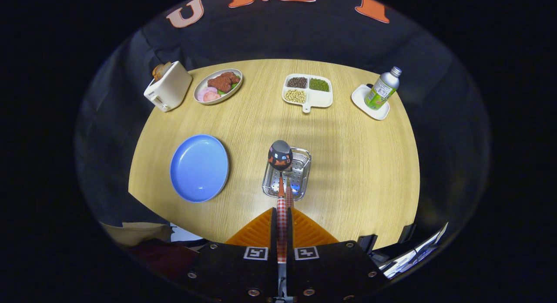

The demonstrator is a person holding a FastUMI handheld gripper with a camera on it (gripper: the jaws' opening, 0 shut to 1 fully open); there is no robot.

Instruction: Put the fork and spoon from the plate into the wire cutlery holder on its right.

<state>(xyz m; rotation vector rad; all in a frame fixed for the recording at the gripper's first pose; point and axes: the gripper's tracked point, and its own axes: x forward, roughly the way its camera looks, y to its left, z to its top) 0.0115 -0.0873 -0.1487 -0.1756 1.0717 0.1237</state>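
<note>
Your gripper (282,216) is clamped on the spoon (280,157) by its checkered handle, bowl up over the cutlery holder (300,172) just ahead of the fingers. Blue plate (199,168) sits left of the holder, on the table (357,163).

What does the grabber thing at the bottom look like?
The gripper has two flat fingers with ridged faces, narrowing to points. Behind them sits a black body with round silver screws and two small square black-and-white marker tags, one beside each finger.
</note>
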